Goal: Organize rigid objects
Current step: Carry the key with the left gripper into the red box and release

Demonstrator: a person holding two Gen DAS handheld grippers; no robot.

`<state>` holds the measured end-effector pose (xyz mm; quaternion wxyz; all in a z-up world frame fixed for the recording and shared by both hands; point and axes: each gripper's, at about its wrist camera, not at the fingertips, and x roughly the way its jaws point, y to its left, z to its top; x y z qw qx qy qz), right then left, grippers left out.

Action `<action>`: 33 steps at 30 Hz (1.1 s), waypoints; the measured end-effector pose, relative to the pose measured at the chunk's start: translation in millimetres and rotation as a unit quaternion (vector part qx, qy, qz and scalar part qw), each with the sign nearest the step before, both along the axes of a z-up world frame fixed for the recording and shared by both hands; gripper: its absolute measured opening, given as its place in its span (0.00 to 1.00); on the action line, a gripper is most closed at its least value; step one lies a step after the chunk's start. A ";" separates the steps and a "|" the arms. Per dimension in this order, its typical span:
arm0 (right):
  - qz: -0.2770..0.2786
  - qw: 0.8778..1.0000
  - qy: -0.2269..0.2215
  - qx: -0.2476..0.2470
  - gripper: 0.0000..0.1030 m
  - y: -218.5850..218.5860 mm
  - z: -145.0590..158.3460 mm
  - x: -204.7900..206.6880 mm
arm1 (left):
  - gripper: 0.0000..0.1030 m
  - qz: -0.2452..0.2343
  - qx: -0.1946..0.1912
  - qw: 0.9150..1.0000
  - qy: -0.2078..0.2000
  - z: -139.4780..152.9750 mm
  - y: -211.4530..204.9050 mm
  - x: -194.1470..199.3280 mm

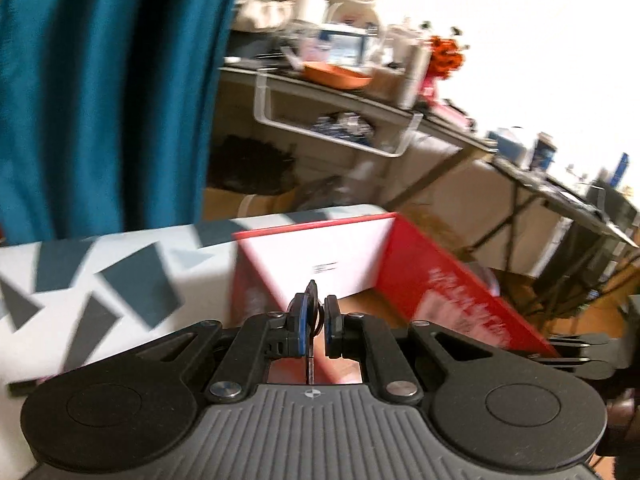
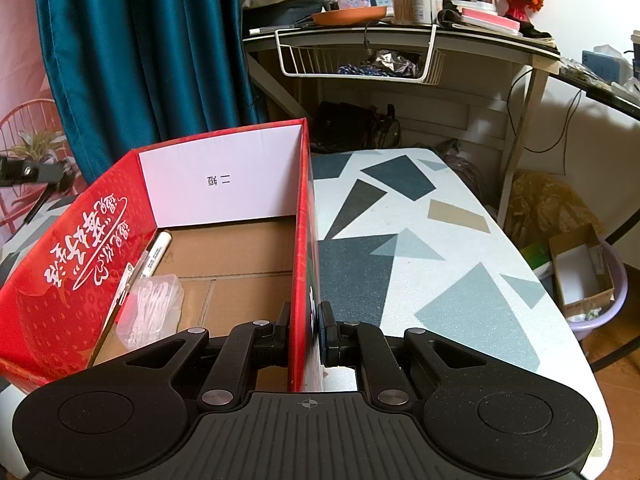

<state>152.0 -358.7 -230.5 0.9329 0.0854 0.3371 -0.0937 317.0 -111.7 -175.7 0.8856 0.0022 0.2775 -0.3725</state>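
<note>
A red cardboard box point(image 2: 80, 260) with a white inner end wall stands open on the patterned table point(image 2: 420, 240). Inside it lie a white marker point(image 2: 158, 250), a clear plastic case of cotton swabs point(image 2: 152, 308) and a slim metal piece point(image 2: 124, 284). My right gripper point(image 2: 305, 320) is shut on the box's right wall near the front corner. My left gripper point(image 1: 314, 308) is shut on a thin dark flat object point(image 1: 311, 290) that sticks up between the pads; the view is blurred. It hovers near the red box point(image 1: 440, 280), beside its left wall.
A teal curtain point(image 2: 140, 60) hangs behind the table. Beyond stands a cluttered desk point(image 2: 400, 36) with a white wire basket point(image 2: 356, 60) under it. On the floor to the right sits a purple basin point(image 2: 608, 312) holding a small carton.
</note>
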 end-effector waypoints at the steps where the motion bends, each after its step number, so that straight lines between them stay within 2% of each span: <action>1: 0.000 1.000 0.000 0.000 0.10 -0.3 -0.1 -0.1 | 0.09 -0.014 -0.006 1.000 0.001 -1.7 -5.0 -0.1; 8: 0.002 1.000 0.002 -0.001 0.10 -0.7 0.0 -0.8 | 0.09 -0.069 0.002 0.997 0.019 -26.6 -37.2 0.7; 15: 0.002 1.000 0.002 -0.001 0.10 -0.6 0.2 -0.5 | 0.09 -0.084 0.018 0.996 0.032 -43.3 -44.3 4.0; 20: 0.001 1.000 0.002 -0.001 0.10 -0.3 0.5 -0.9 | 0.10 -0.086 0.008 0.996 0.032 -40.6 -38.2 6.6; 24: 0.001 1.000 0.003 -0.001 0.10 -0.4 0.5 -1.4 | 0.12 -0.069 0.008 0.997 0.025 -33.9 -28.9 7.3; 26: 0.001 1.000 0.003 -0.001 0.10 -0.3 0.4 -1.2 | 0.24 -0.060 0.000 0.998 0.023 -29.3 -20.3 7.5; 27: 0.001 1.000 0.003 -0.001 0.10 -0.2 0.5 -1.0 | 0.39 -0.054 -0.005 0.998 0.020 -27.1 -14.9 7.2; 28: 0.001 1.000 0.003 -0.001 0.10 -0.2 0.5 -1.1 | 0.48 -0.046 -0.010 0.999 0.015 -24.0 -9.2 6.5; 30: 0.001 1.000 0.002 -0.001 0.10 -0.3 0.5 -1.0 | 0.49 -0.036 -0.016 0.999 0.006 -17.7 3.7 5.6; 33: -0.001 1.000 0.001 0.001 0.10 -0.5 0.1 -1.9 | 0.50 -0.014 -0.006 1.000 -0.002 -11.9 21.2 6.4</action>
